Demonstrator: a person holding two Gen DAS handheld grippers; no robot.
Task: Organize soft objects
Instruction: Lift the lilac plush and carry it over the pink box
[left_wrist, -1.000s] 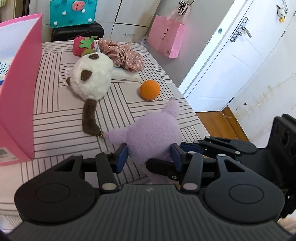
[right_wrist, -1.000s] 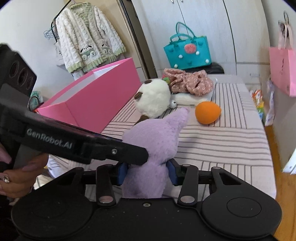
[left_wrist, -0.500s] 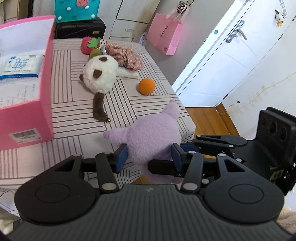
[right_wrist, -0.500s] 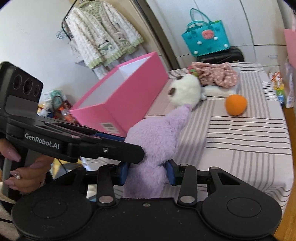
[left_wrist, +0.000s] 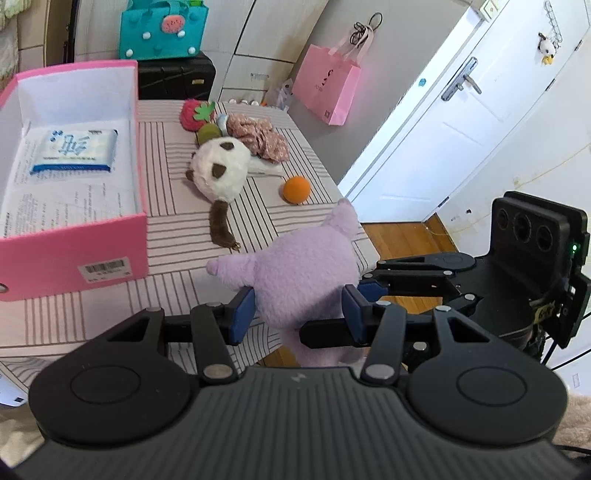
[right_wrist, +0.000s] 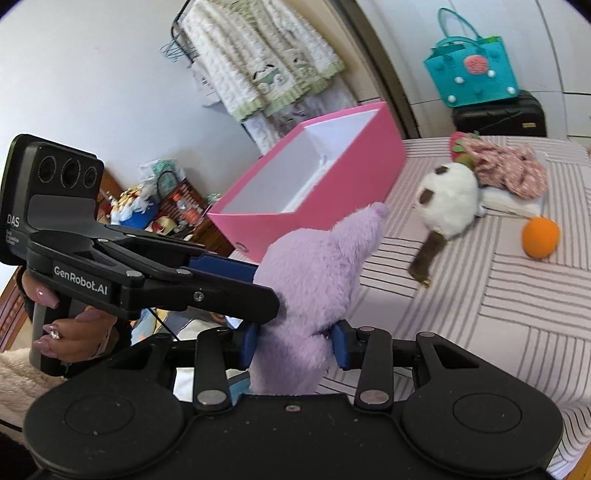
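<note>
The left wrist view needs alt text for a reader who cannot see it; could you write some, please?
Both grippers, left and right, clamp a purple plush toy above the near edge of a striped table. Beyond lie a panda plush, an orange ball and an open pink box.

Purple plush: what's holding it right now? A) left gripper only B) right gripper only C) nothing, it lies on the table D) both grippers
D: the purple plush sits pinched in the left gripper, and the right gripper is also closed on it.
</note>
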